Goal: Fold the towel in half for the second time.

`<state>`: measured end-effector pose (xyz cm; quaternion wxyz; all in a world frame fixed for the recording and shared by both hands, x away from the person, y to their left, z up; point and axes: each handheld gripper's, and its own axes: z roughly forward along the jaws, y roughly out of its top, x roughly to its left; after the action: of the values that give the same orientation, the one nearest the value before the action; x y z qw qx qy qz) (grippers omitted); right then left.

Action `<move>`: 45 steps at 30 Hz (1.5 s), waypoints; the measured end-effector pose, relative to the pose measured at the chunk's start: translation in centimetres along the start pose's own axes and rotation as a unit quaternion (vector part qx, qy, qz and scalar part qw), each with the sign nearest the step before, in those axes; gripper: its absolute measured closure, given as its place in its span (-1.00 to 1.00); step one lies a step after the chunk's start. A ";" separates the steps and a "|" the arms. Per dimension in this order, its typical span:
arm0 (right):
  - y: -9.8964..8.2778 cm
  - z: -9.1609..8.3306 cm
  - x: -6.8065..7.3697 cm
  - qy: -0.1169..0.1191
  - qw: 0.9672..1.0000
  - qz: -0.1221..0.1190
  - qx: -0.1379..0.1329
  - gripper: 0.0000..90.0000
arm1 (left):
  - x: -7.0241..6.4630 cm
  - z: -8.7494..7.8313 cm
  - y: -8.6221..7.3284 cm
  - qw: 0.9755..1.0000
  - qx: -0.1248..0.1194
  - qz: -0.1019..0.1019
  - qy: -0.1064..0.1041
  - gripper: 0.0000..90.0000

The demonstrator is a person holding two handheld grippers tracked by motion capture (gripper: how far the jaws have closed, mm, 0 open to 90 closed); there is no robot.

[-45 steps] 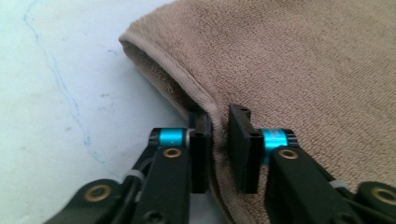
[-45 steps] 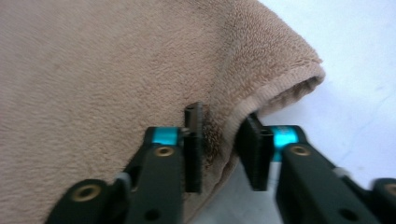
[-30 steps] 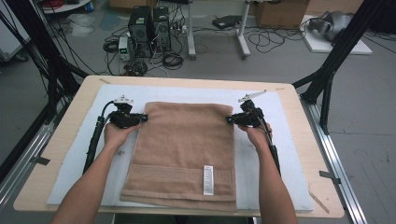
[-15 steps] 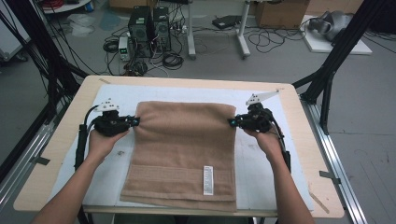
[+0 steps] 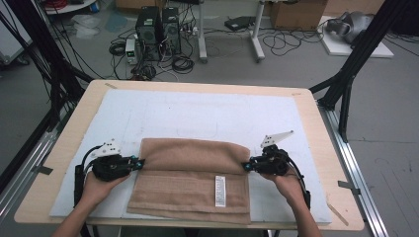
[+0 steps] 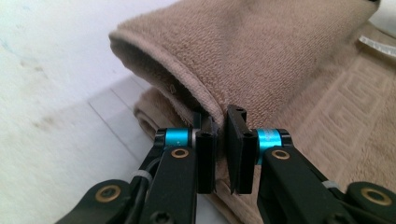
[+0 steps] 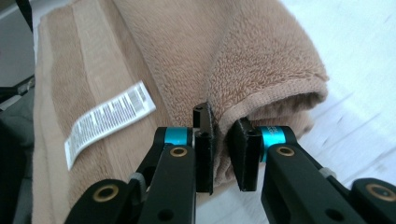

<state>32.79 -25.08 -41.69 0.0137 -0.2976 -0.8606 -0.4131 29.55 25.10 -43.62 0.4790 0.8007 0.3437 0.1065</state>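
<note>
The towel (image 5: 190, 180) now lies folded on the white mat (image 5: 197, 116), at the near side of the table (image 5: 316, 113). A second ago its far edge lay flat up the mat; both far corners have since been drawn toward the person and the upper layer rolls over the lower in a soft hump. The fold is nearly made, I judge: the carried edge has still to be laid down and let go, and it stops short of the near hem, so the white label (image 5: 220, 190) stays bare.

The left gripper (image 5: 140, 163) is clamped on the towel's left corner; in the left gripper view the cloth edge (image 6: 205, 100) runs down between its pads with hardly a gap. The right gripper (image 5: 245, 166) pinches the right corner, its jaws having just eased a little wider, yet the right gripper view shows the hem (image 7: 224, 121) between them, so the corner is not free yet.

Around: bare mat beyond the fold, with faint pen outlines. Off the table, computer towers (image 5: 157, 27) and tangled cables (image 5: 183, 61) on the floor, black frame legs (image 5: 356, 54) at the right. Nothing stands in the way of laying the edge down; only the puffed fold may spring back
</note>
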 end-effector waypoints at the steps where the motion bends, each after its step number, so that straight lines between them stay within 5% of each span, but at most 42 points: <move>1: -0.3 0.3 -0.1 0.001 1.000 0.004 -0.001 0.73 | 0.0 0.0 0.0 1.000 0.001 0.001 -0.001 0.81; 3: -0.6 0.3 -0.4 0.005 1.000 0.016 -0.003 0.58 | 0.1 0.0 0.1 1.000 0.005 -0.003 -0.003 0.71; 11: 0.5 -1.4 -0.4 -0.040 0.999 0.012 -0.016 0.07 | 0.7 -0.9 1.3 1.000 0.010 -0.009 0.015 0.13; 17: 2.3 -2.5 -0.7 -0.070 0.997 0.006 -0.025 -0.10 | 1.2 -1.1 3.7 0.999 0.001 0.009 0.036 0.07; 23: 4.3 -1.3 -1.6 -0.067 0.998 -0.002 -0.018 -0.14 | 2.3 1.1 6.0 0.998 0.013 0.017 0.052 -0.02; 28: 4.8 0.7 -2.2 -0.060 0.998 -0.006 0.011 -0.09 | 3.4 4.0 6.0 0.998 0.047 -0.004 0.044 -0.18; 32: 4.5 1.8 -2.5 -0.036 0.999 0.000 0.032 0.33 | 4.0 5.5 5.2 0.996 0.090 -0.021 0.006 0.10; 35: 4.1 2.1 -2.6 -0.007 0.999 0.004 0.037 0.69 | 3.7 5.1 5.4 0.996 0.084 -0.007 -0.007 0.65; 37: 4.0 1.9 -2.4 -0.002 1.000 0.002 0.031 0.76 | 3.3 4.5 5.6 0.997 0.074 0.000 -0.008 0.81; 41: 4.2 0.6 -1.4 0.003 1.000 -0.018 0.006 0.79 | 2.1 2.5 6.0 0.999 0.042 0.017 -0.005 0.84; 45: 4.3 -1.3 1.3 0.009 0.998 -0.059 -0.013 0.78 | 0.0 -0.3 5.7 0.999 0.007 0.045 -0.008 0.84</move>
<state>33.69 -23.32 -37.52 -0.0070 -0.2425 -0.8712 -0.4267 31.94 23.57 -38.69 0.4713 0.8192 0.3043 0.1192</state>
